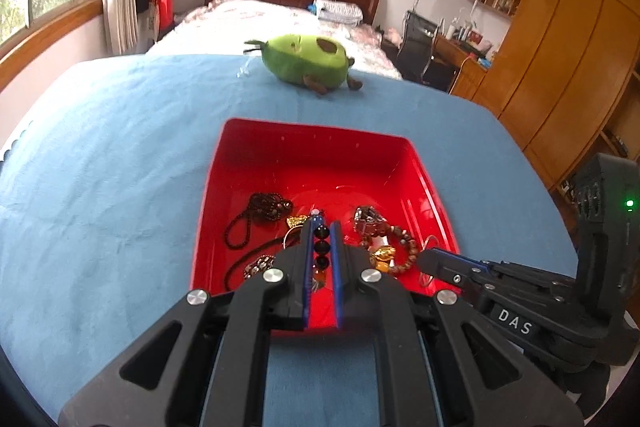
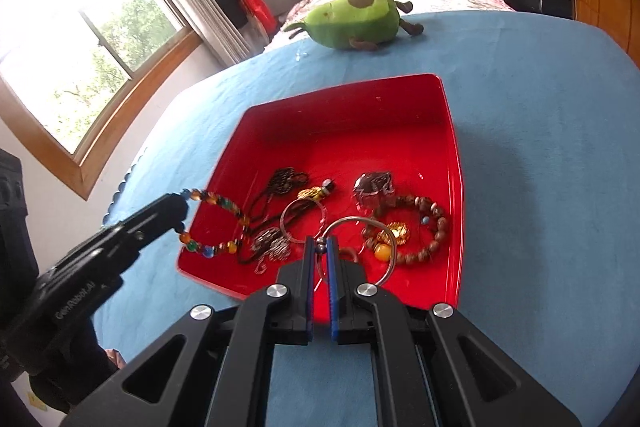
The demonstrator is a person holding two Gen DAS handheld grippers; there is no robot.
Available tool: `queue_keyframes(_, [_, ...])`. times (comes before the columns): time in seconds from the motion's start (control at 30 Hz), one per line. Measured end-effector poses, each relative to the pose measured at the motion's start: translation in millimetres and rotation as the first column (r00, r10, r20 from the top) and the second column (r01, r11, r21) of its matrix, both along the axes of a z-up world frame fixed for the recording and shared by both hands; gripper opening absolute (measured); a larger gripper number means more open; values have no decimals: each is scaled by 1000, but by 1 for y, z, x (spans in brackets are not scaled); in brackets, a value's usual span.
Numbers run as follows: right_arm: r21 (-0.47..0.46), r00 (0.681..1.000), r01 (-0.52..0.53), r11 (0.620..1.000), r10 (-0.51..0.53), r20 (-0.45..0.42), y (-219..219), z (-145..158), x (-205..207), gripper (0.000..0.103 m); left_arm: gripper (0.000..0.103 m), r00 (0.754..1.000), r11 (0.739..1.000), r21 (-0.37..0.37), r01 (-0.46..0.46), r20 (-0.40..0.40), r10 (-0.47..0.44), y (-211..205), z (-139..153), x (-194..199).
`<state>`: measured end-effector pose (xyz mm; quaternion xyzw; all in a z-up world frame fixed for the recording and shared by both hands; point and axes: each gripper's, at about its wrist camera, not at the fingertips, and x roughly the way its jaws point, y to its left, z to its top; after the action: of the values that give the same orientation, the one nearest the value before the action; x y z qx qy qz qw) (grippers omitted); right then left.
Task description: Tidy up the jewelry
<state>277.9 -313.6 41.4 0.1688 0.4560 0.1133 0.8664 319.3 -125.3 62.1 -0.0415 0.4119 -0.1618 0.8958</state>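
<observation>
Lifting step: left hand-held gripper (image 1: 321, 227) clamps a multicoloured glass-bead bracelet (image 2: 218, 205); right hand-held gripper (image 2: 320, 243) clamps a silver wire bangle (image 2: 362, 223) over the red plastic tray (image 2: 344, 99). Next: carry both clear and separate them.

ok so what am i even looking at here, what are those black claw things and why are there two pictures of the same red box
The black claws are two hand-held grippers; a person carries one in each hand, no robot arm involved. Each has a wide-angle camera looking along its two blue-edged fingers, so you get two pictures of one moment.

The left wrist view looks over the left gripper, which is shut on a colourful beaded bracelet. The right wrist view looks over the right gripper, shut on a thin silver bangle. Each gripper also shows at the edge of the other's picture.

Below them a red tray sits on a blue cloth. Still in it: a brown beaded bracelet, dark cords, gold pieces and a dark chunky piece. The green avocado plush toy lies farther back.
</observation>
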Motion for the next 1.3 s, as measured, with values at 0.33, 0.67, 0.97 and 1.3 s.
queue_keyframes(0.33, [-26, 999, 3, 1000, -4, -46, 1, -21, 38, 5, 6, 999, 999, 35, 5, -50, -4, -10, -33, 45])
queue_keyframes(0.67, [-33, 998, 11, 999, -13, -64, 4, -30, 51, 14, 19, 996, 999, 52, -6, -90, 11, -12, -46, 62])
queue_keyframes(0.97, [-30, 999, 24, 999, -25, -31, -1, -19, 39, 14, 25, 998, 999, 53, -8, -63, 11, -9, -38, 51])
queue_keyframes(1.3, [-78, 997, 71, 994, -68, 33, -5, -2, 16, 30, 49, 999, 996, 71, -52, -10, 53, 2, -25, 31])
